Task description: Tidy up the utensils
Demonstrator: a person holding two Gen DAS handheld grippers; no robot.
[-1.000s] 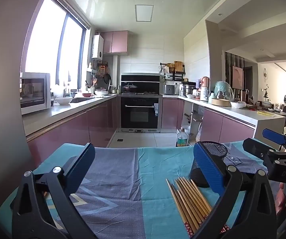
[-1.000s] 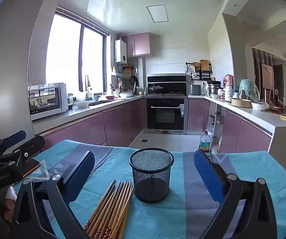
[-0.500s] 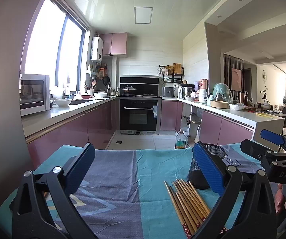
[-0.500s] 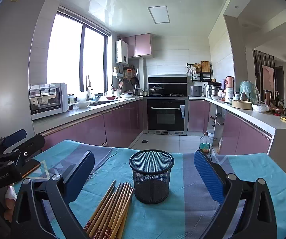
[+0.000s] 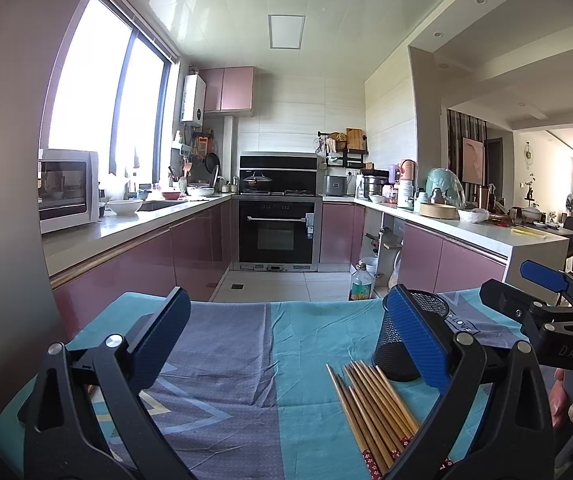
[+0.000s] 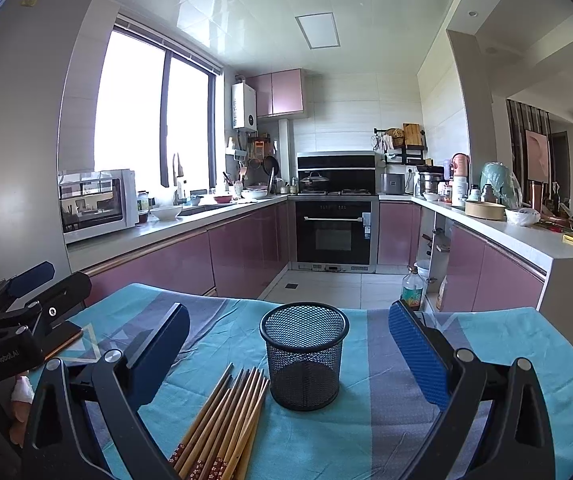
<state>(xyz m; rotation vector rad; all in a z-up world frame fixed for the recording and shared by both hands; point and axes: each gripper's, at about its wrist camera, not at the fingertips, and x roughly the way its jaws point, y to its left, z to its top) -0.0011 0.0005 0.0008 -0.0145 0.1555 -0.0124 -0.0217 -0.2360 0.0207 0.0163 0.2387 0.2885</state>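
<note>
both views tilt up a touch versus a second ago; chopsticks, cup unmoved. task not begun: chopsticks lie in loose flat bundle on cloth, just beside empty cup; all remain to load. left gripper, right gripper both spread wide, holding nothing. sticks slim bamboo with patterned red ends; cup black wire mesh, cylindrical, upright; cloth teal-grey, creased.

A teal and grey striped cloth covers the desk under the gripper. Ahead of the gripper, a black oven sits between pink cabinets; to its left, a white microwave; a plastic bottle stands on the floor
</note>
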